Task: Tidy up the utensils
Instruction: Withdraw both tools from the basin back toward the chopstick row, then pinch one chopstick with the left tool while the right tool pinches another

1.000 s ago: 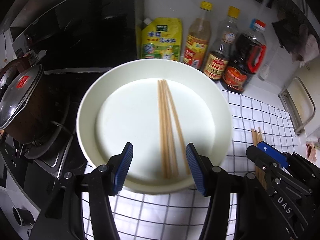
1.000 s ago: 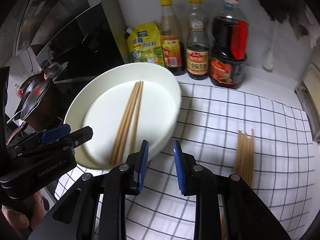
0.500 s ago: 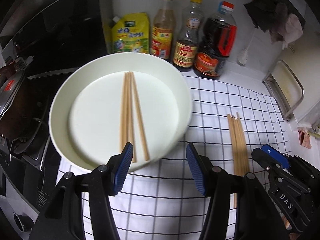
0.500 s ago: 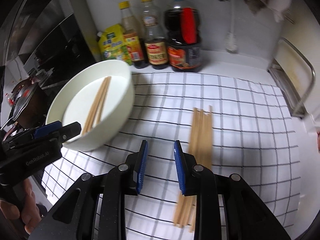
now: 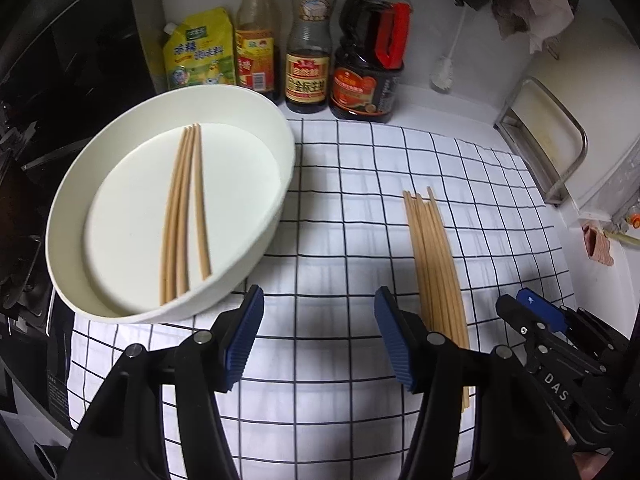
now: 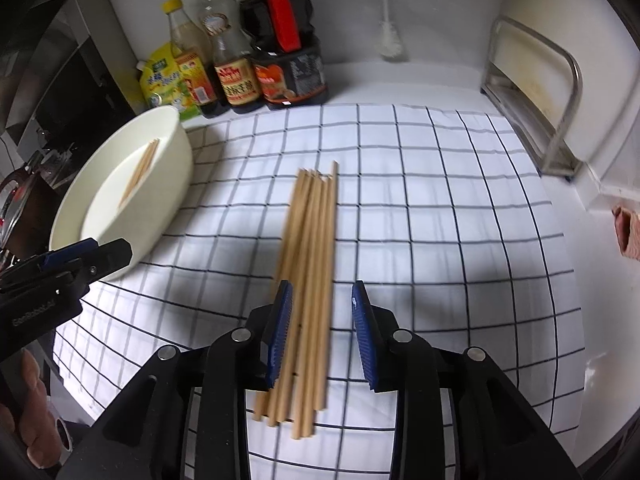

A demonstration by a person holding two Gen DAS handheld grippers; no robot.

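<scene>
- While the right gripper (image 6: 322,330) has just been parting its fingers, they straddle the loose chopsticks (image 6: 310,264) at lower centre without clenching them.
- Left gripper (image 5: 318,338) hangs released over the checked cloth (image 5: 352,240), grasping nothing.
- More chopsticks in the bowl (image 5: 184,208) lie at left, inside the white bowl (image 5: 280,168).
- Likely light, stiff, smooth sticks that roll; pinching across the bundle's middle looks best.
</scene>
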